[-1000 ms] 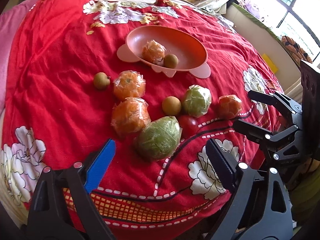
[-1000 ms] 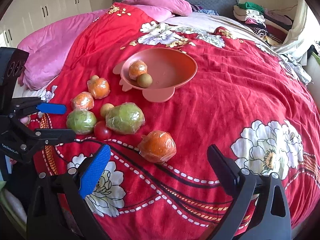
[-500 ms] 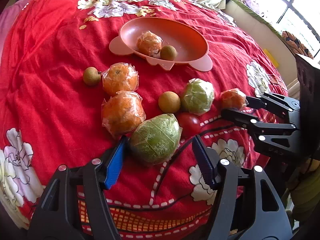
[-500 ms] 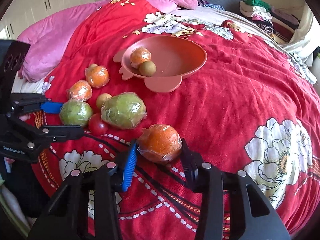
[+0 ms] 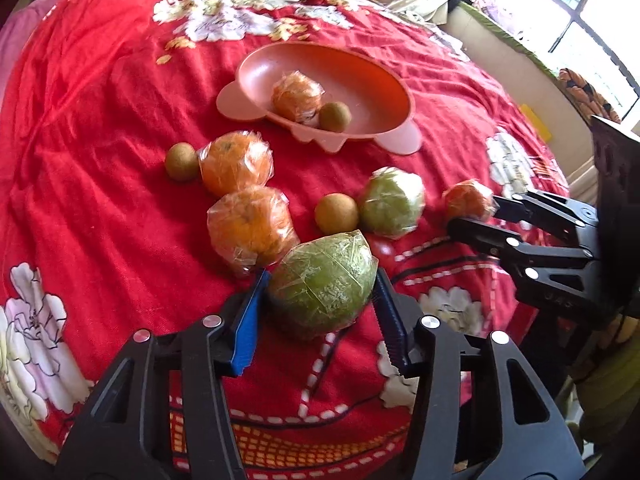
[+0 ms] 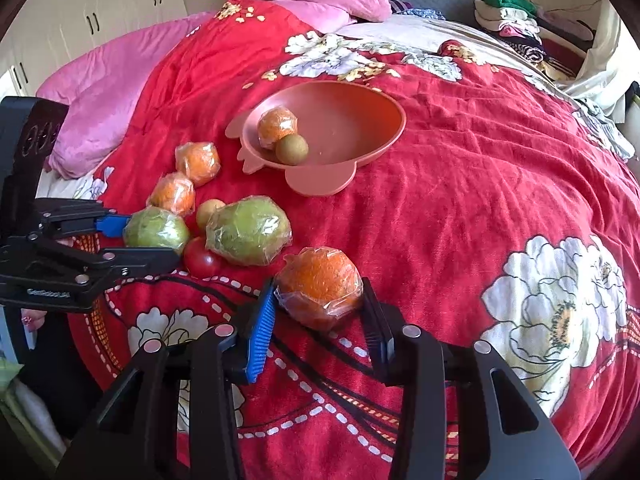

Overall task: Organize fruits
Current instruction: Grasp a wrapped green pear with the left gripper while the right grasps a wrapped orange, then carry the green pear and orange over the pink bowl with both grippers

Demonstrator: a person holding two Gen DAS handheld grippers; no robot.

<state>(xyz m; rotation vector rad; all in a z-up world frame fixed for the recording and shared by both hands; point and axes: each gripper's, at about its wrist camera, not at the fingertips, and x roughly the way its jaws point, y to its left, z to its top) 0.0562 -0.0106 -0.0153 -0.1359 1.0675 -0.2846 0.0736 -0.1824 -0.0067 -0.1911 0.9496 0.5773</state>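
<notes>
My left gripper [image 5: 320, 296] is shut on a large wrapped green fruit [image 5: 324, 280] lying on the red bedspread. My right gripper [image 6: 318, 300] is shut on a wrapped orange [image 6: 320, 284]; the same orange shows in the left wrist view [image 5: 468, 202]. A pink bowl [image 5: 376, 76] [image 6: 360, 108] farther back holds a wrapped orange [image 5: 296, 94] and a small brown fruit [image 5: 335, 117]. Loose on the cloth are two wrapped oranges [image 5: 236, 162] [image 5: 252, 228], a second green fruit [image 5: 392, 202], two small brown fruits [image 5: 336, 213] [image 5: 182, 161] and a red tomato [image 6: 202, 260].
The bed carries pink pillows [image 6: 100, 80] at the left and back, and piled clothes [image 6: 520, 20] at the far right. A window [image 5: 580, 8] and low ledge run along the bed's right side. The bedspread's front edge is just under both grippers.
Both grippers moved forward and closed: the left from open around the green fruit to gripping it, the right from open around the orange to gripping it.
</notes>
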